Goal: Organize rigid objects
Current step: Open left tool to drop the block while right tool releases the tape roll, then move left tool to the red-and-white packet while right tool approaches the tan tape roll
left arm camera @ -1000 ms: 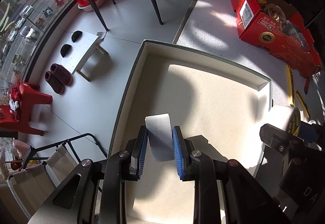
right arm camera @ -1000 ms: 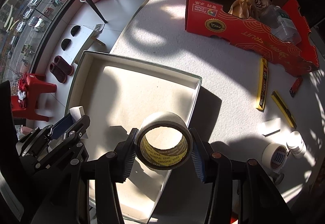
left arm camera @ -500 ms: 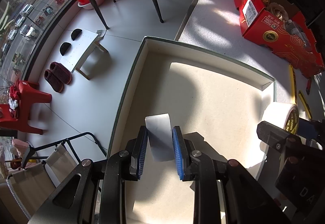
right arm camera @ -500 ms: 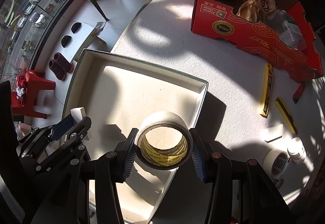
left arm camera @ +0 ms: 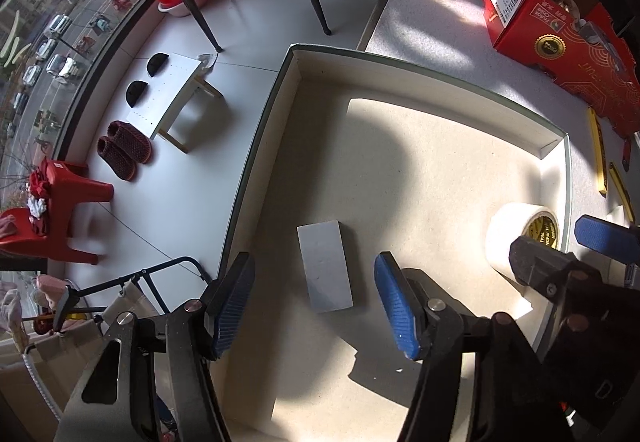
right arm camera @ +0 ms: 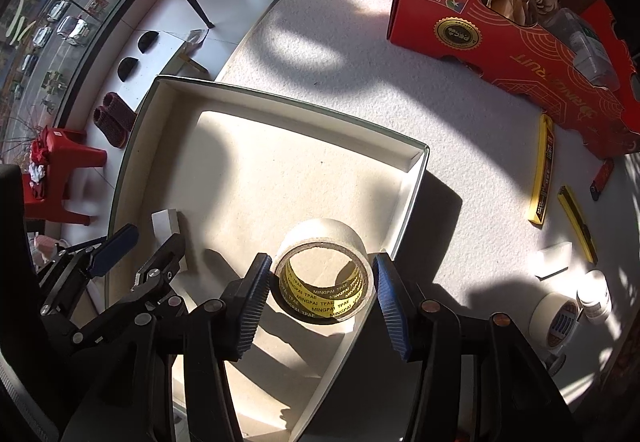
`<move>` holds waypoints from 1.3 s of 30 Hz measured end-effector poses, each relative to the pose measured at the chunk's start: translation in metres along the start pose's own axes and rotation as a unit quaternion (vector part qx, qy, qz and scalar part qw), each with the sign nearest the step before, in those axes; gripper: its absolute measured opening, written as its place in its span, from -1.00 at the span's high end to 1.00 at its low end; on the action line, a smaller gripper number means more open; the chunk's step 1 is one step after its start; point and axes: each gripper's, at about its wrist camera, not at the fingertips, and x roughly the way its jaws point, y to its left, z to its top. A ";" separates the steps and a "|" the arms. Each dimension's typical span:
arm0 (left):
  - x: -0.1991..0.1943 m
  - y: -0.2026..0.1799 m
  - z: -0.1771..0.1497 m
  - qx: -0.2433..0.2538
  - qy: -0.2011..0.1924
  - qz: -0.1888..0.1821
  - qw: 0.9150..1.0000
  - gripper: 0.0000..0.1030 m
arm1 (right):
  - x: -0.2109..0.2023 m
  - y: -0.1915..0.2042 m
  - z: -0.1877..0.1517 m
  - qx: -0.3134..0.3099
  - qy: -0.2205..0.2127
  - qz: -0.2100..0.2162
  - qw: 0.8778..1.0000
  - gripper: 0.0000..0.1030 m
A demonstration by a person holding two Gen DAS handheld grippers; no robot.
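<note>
Between spread left gripper fingers lies white block.

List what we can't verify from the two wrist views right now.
- Right tool on the tape roll: pads sit at its sides, but contact or a sliver of gap is unclear in the right wrist view.
- Tape roll base: the right tool's body covers it in the left wrist view.
- White block: partly behind the left tool in the right wrist view.
- Red carton contents: cut off by its walls.
</note>
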 end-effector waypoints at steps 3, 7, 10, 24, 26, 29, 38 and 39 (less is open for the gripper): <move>-0.005 0.002 -0.005 -0.002 -0.009 -0.016 1.000 -0.61 | -0.009 -0.005 -0.001 0.004 -0.020 -0.001 1.000 -0.63; -0.007 0.002 -0.009 -0.010 -0.006 -0.040 0.999 -0.99 | -0.017 -0.014 -0.004 0.011 -0.021 -0.002 1.000 -0.63; -0.008 -0.001 -0.013 -0.005 0.002 -0.046 0.999 -0.99 | -0.024 -0.026 -0.012 0.029 -0.023 0.005 0.999 -0.63; -0.041 -0.082 -0.078 0.138 0.032 -0.086 0.986 -0.99 | -0.053 -0.112 -0.147 0.152 -0.004 0.010 0.988 -0.63; -0.047 -0.102 -0.086 0.162 0.035 -0.098 0.981 -0.99 | -0.058 -0.133 -0.174 0.183 -0.006 0.002 0.983 -0.63; -0.055 -0.136 -0.091 0.198 0.035 -0.105 0.974 -0.99 | -0.060 -0.168 -0.211 0.237 0.003 0.000 0.971 -0.63; -0.048 -0.223 -0.083 0.224 0.030 -0.079 0.971 -0.99 | -0.051 -0.234 -0.282 0.340 0.020 0.002 0.940 -0.63; -0.045 -0.230 -0.080 0.221 0.030 -0.076 0.972 -0.99 | -0.049 -0.237 -0.286 0.342 0.021 0.002 0.940 -0.63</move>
